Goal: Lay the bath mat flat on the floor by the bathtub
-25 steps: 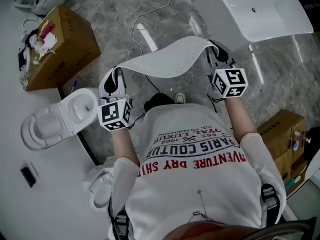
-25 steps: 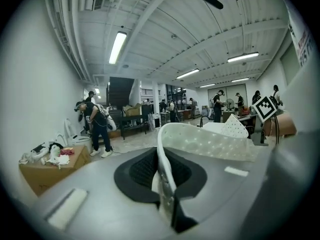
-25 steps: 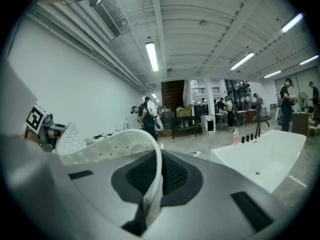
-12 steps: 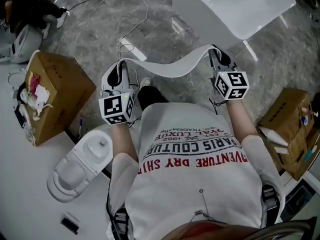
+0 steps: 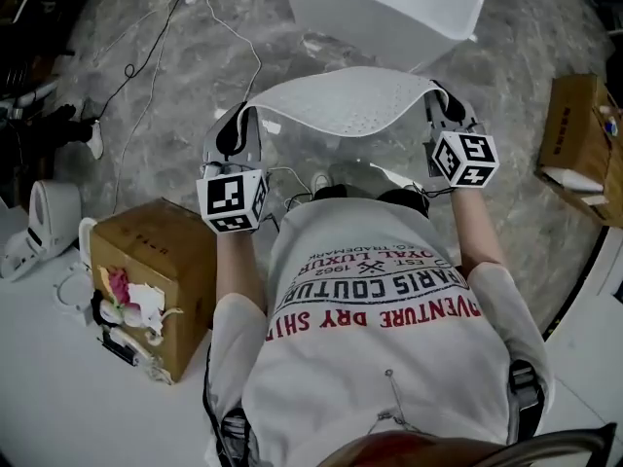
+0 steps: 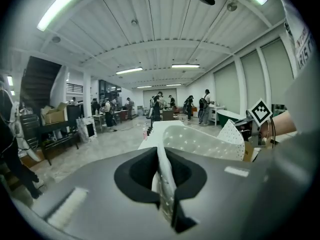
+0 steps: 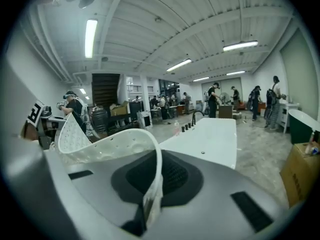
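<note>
- The bath mat (image 5: 341,105) hangs in the air, stretched between the two grippers and bowed upward in the middle; no part of it touches the floor (image 5: 165,125)
- The left gripper (image 5: 238,129) is clamped on the mat's left end, the white perforated edge pinched between its closed jaws
- The right gripper (image 5: 440,105) is likewise closed tight on the opposite end, the mat curling away from its jaws toward the other gripper
- What has changed: a moment ago the mat sagged between the grippers, now it arches up, and the person has turned so that the bathtub (image 5: 389,8) sits straight ahead, just beyond the mat, instead of off past the right gripper
- The toilet that stood outside the left gripper has gone from view; a cardboard box (image 5: 156,261) now sits behind and outside that gripper, and another box (image 5: 579,129) lies well out beyond the right gripper
- A cable (image 5: 146,76) trails over the floor ahead of the left gripper
- To my eye the carry is nearly done: the mat faces the tub, and what remains is lowering both ends evenly onto the bare floor below the grippers and letting go
</note>
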Demonstrator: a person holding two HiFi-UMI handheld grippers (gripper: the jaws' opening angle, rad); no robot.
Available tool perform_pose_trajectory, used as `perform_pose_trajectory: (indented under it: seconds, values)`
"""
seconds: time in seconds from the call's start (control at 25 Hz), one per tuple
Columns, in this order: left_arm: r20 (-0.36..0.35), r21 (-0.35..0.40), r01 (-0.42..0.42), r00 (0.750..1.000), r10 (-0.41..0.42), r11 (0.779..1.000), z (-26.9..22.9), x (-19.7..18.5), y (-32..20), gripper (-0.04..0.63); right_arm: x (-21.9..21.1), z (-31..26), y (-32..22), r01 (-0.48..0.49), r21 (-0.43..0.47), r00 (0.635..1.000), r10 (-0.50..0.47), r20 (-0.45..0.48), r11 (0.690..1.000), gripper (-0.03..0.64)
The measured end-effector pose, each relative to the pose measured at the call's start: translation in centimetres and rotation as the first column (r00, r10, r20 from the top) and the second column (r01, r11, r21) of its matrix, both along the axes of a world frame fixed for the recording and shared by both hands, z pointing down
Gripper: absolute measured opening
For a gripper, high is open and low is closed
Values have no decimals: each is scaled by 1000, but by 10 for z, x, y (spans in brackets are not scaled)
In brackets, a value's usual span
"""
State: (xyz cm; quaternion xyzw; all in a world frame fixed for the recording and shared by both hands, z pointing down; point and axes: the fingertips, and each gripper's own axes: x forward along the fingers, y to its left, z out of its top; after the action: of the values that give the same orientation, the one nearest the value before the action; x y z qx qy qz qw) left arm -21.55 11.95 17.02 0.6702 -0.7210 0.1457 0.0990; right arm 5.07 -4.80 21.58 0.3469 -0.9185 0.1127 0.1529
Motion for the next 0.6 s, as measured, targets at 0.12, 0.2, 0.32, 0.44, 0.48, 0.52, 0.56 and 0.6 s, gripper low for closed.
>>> perform_pose_trajectory:
  seconds: [0.12, 0.2, 0.32, 0.44, 0.48, 0.52, 0.56, 0.6]
  values:
    - [6, -12, -67, 998, 67, 998, 6, -20, -28, 17, -9, 6, -8, -60, -5, 998, 60, -3, 998, 14]
    - [8, -28, -113, 994, 113, 993, 14, -27, -50, 16, -8, 15, -12, -98, -21, 995, 97, -16, 995, 14]
    - [-11, -65, -190, 982, 190, 980, 33, -28, -81, 17, 6, 34, -12, -167, -58, 985, 164, -56, 984, 14]
    - [-39, -87, -222, 975, 220, 971, 56, -31, -116, 17, 15, 57, -30, -199, -87, 978, 191, -88, 976, 14]
    - [-47, -94, -232, 972, 229, 968, 65, -30, -129, 17, 19, 65, -37, -210, -97, 975, 201, -100, 973, 14]
    - [-52, -102, -244, 969, 240, 964, 74, -28, -141, 16, 23, 73, -44, -225, -106, 971, 213, -111, 969, 14]
    - [-55, -111, -257, 966, 252, 960, 83, -26, -152, 16, 28, 80, -50, -241, -115, 966, 228, -119, 964, 14]
    - [-57, -117, -269, 963, 264, 956, 91, -24, -163, 17, 32, 87, -55, -259, -124, 962, 245, -122, 958, 14]
